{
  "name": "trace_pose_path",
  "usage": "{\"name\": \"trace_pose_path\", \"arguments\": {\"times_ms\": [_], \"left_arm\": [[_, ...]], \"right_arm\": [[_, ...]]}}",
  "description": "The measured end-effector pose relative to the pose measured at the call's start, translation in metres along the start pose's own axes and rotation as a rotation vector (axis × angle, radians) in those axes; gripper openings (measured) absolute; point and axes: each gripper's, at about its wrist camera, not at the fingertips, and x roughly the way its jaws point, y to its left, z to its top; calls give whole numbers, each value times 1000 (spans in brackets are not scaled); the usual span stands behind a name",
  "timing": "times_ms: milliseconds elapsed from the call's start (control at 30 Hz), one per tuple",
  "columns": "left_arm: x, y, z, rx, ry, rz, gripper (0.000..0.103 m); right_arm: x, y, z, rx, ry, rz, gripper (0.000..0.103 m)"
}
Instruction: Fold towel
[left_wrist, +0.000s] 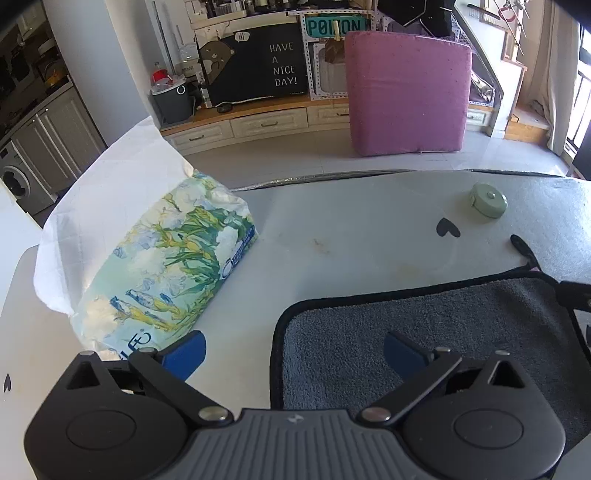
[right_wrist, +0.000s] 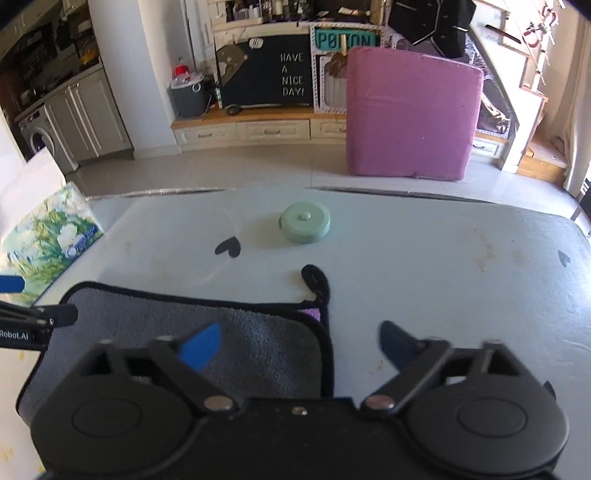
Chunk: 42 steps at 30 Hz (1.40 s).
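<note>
A grey towel (left_wrist: 424, 332) with black trim lies flat on the white table, folded over; a purple corner (right_wrist: 310, 314) and a black hanging loop (right_wrist: 316, 280) stick out at its far right. My left gripper (left_wrist: 293, 354) is open above the towel's left edge, one blue finger (left_wrist: 184, 354) over the bare table, the other over the towel. My right gripper (right_wrist: 299, 345) is open above the towel's (right_wrist: 229, 343) right edge, straddling it. Neither holds anything.
A flowered tissue pack (left_wrist: 166, 269) with white paper stands at the left, also in the right wrist view (right_wrist: 44, 243). A green round tape measure (left_wrist: 488, 203) (right_wrist: 305, 227) sits beyond the towel. The table's far edge (right_wrist: 406, 194) drops to the floor; a pink cushion (right_wrist: 410, 114) stands beyond.
</note>
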Motion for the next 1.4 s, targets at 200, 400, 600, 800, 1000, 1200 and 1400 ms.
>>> {"name": "trace_pose_path", "arguments": {"times_ms": [200, 400, 600, 800, 1000, 1200, 1400], "left_arm": [[-12, 4, -2, -43, 33, -39, 103], [-37, 5, -4, -48, 5, -40, 103], [-65, 8, -9, -65, -9, -32, 103], [-104, 9, -20, -46, -53, -34, 103], [-147, 9, -32, -34, -89, -53, 103], [-191, 9, -48, -36, -123, -54, 103], [-232, 7, -69, -35, -169, -69, 103]], "right_arm": [[-15, -3, -3, 28, -8, 11, 103], [-34, 1, -4, 33, -12, 4, 103], [-56, 4, -6, 53, -12, 3, 103], [-88, 9, -12, 50, -46, -1, 103], [-125, 18, -21, 23, -89, -14, 103], [-167, 25, -32, 6, -132, -7, 103], [-210, 29, -48, -5, -182, 10, 103]]}}
